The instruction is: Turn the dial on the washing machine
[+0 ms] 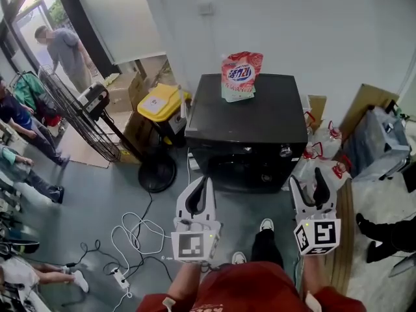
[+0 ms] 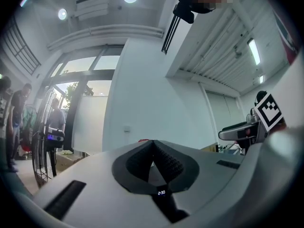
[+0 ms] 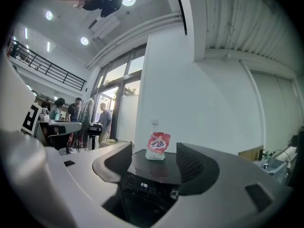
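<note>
Both are the same build, really. The left hand-held gripper and the right hand-held gripper have pale grey plastic shells that narrow toward the front. Black ribbed pads line the inside of the jaws, and there's a dark slot sunk into the shell on either side. Each one has a white cube at its back end, printed with black square markers. Behind the hand-held grippers, the person's wearing a red top, dark trousers and pale shoes.

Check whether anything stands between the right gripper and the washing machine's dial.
Nothing visible does. The right gripper, jaws apart and empty, is short of the washing machine, and the dial shows unblocked beyond them. The detergent bag sits on the machine's top, behind the dial.
</note>
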`<state>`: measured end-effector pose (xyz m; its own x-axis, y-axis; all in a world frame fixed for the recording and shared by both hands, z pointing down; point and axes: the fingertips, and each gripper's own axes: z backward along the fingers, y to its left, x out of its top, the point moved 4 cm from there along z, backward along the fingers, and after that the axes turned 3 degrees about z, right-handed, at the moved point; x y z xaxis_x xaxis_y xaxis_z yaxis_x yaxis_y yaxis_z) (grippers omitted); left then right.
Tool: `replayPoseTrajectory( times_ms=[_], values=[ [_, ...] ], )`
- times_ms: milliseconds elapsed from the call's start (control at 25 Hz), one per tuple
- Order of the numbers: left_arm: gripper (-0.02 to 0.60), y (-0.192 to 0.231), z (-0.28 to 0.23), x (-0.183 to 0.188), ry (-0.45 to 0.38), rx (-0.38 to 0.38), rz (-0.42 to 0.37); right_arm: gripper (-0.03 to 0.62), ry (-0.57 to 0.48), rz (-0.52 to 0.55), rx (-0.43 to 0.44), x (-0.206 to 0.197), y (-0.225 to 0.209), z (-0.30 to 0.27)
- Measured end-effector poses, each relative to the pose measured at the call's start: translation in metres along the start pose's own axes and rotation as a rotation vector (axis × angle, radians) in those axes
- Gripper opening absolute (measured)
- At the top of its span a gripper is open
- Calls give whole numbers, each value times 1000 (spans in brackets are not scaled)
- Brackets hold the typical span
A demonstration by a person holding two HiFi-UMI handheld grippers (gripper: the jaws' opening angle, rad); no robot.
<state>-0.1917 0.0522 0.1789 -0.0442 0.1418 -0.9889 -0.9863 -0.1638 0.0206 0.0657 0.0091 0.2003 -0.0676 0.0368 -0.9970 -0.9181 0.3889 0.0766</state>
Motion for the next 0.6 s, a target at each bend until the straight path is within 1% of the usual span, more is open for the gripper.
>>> replayPoseTrajectory(
  times_ms=[160,240,360,600],
  values=[
    [9,-2,2,0,0,3,7,293,1,6,-2,-1,1,3],
    [9,-3,3,0,-4,0,2,266,3,18,6,-3,3,3],
    [9,-4,3,0,3,-8,-7,252,5,24,1,-3,4,4],
    [9,-4,6,-4,3,-3,8,189,-5,37,3,-4,5,8]
  ],
)
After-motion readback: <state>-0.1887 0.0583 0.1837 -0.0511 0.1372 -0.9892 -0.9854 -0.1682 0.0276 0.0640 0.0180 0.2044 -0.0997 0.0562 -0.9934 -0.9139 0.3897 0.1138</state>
